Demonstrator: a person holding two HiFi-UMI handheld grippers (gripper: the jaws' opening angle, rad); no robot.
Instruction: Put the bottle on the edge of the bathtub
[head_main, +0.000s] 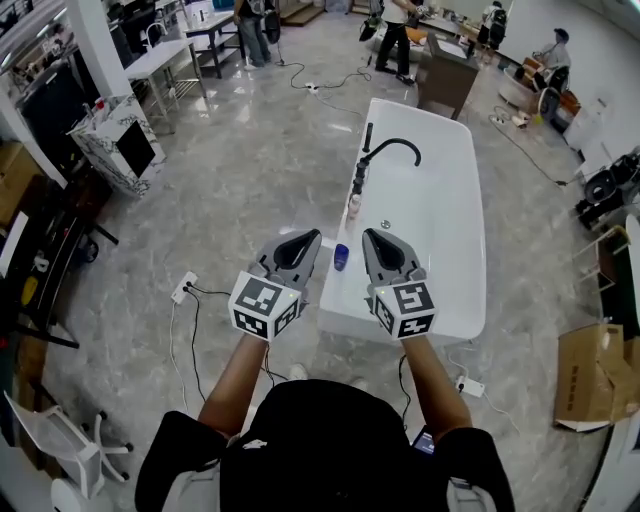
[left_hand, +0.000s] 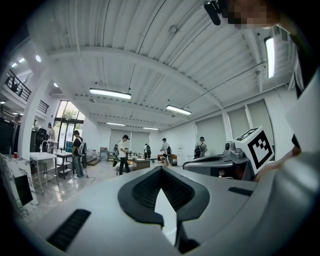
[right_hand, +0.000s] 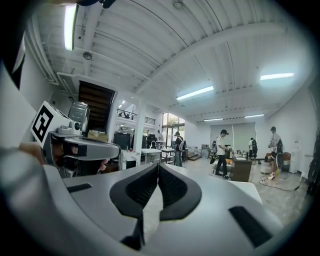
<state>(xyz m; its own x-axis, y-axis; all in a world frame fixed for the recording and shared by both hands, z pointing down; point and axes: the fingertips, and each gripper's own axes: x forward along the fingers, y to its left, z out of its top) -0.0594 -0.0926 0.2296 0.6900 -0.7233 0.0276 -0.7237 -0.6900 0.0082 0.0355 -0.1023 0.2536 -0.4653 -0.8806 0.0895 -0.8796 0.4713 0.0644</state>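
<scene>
Left gripper (head_main: 305, 238) and right gripper (head_main: 372, 236): jaws together, empty. Only the head view shows the bottle (head_main: 341, 257) on the tub (head_main: 440, 200) rim between them, faucet (head_main: 393, 141) beyond.

I see a small blue bottle (head_main: 341, 257) standing upright on the left rim of the bathtub (head_main: 440, 215), close to the near corner. The bathtub is white, long and round-cornered, and runs away from me. Farther along the same rim a second, pale bottle (head_main: 353, 206) stands upright, just beside the foot of the black tap (head_main: 385, 150).
</scene>
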